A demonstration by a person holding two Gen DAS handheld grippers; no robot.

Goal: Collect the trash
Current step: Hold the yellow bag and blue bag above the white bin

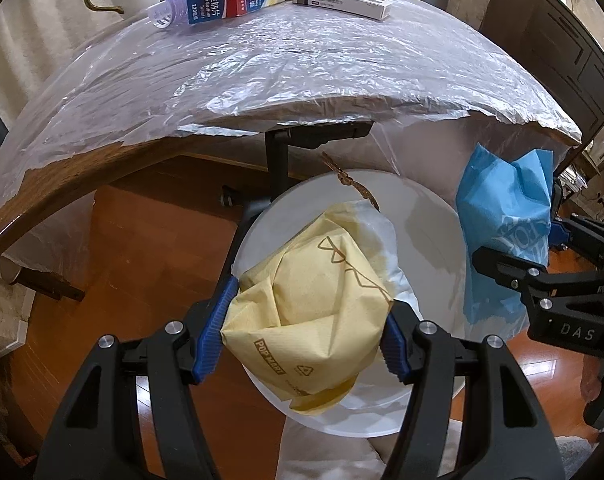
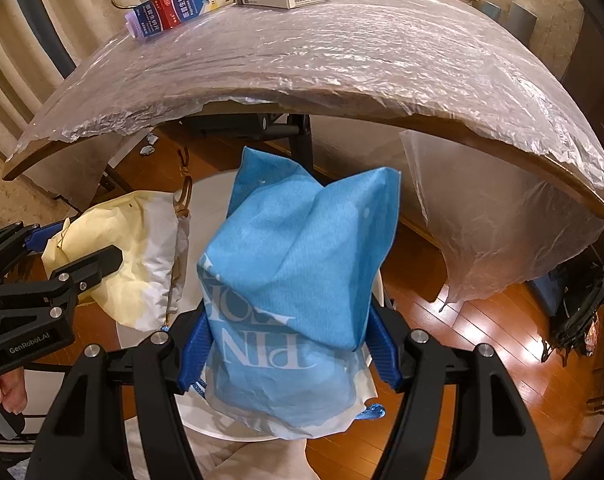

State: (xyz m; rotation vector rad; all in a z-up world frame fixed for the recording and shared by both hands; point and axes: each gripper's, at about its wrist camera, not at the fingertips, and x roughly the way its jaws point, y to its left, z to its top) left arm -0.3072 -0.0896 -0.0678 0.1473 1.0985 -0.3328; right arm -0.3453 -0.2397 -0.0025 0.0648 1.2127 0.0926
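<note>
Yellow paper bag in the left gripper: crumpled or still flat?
Crumpled. The yellow bag is creased and bunched between the left gripper's blue pads, above the white bin.

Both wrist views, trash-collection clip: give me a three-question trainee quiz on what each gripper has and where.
1. True or false: the left gripper is shut on the yellow paper bag.
2. What does the right gripper hold? A) blue paper bag B) mug C) medicine box
3. Fill in: both bags hang over the white round ____.

Key: 1 true; 2 A; 3 bin.
</note>
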